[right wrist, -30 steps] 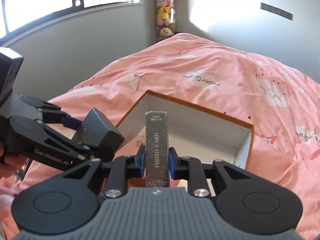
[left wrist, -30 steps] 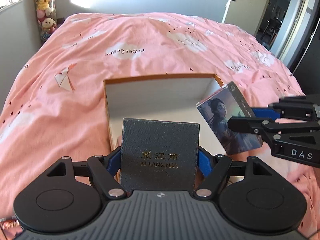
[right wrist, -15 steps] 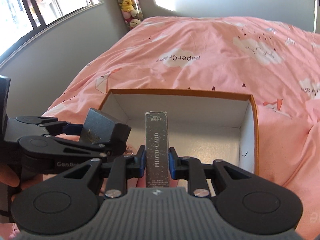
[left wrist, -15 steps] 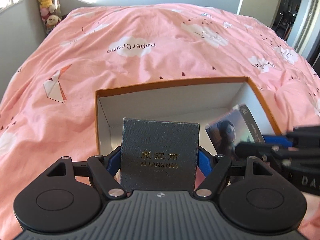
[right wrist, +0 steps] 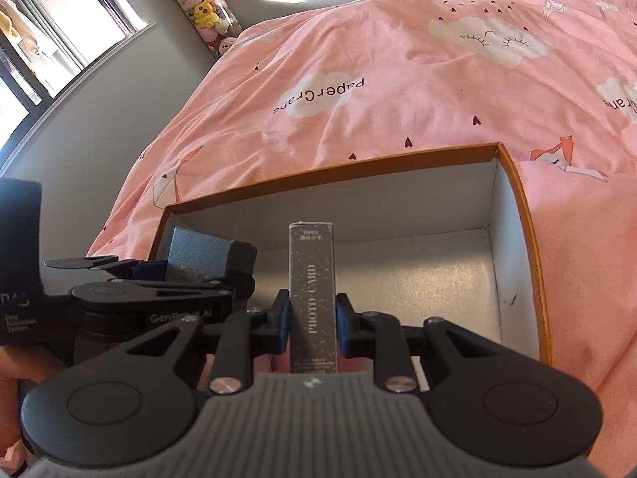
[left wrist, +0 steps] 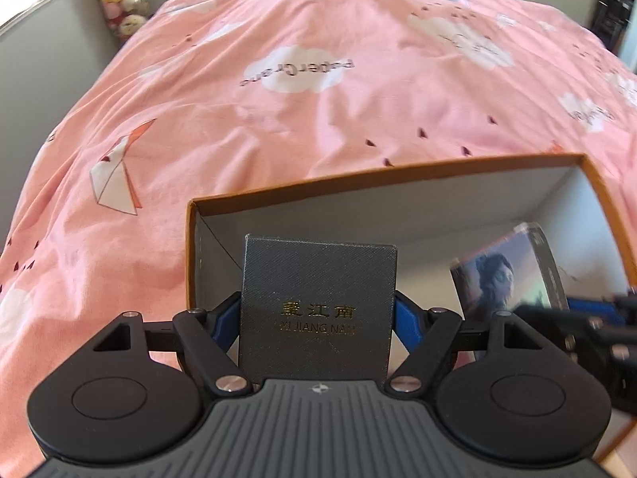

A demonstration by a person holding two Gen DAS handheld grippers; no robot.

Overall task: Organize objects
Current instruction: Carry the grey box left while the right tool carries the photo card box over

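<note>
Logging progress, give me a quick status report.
Left tool shut on grey box. Right tool shut on photo cards. Both over open carton; nothing blocking.

The bedspread (left wrist: 278, 127) is showing pink, printed with white clouds, small dark red hearts and white-and-orange paper cranes. The box (right wrist: 529, 247) is showing an orange-brown rim and outside, with a white inside. The left gripper (left wrist: 318, 314) is wearing black with blue pads, and the case (left wrist: 318, 298) between them is showing dark grey with a fine woven texture and gold lettering. The right gripper (right wrist: 312, 314) is showing the same black and blue around a card pack (right wrist: 312, 290), black, speckled white, with pale lettering. Plush toys (right wrist: 203, 8) are showing yellow, pink and teal.
</note>
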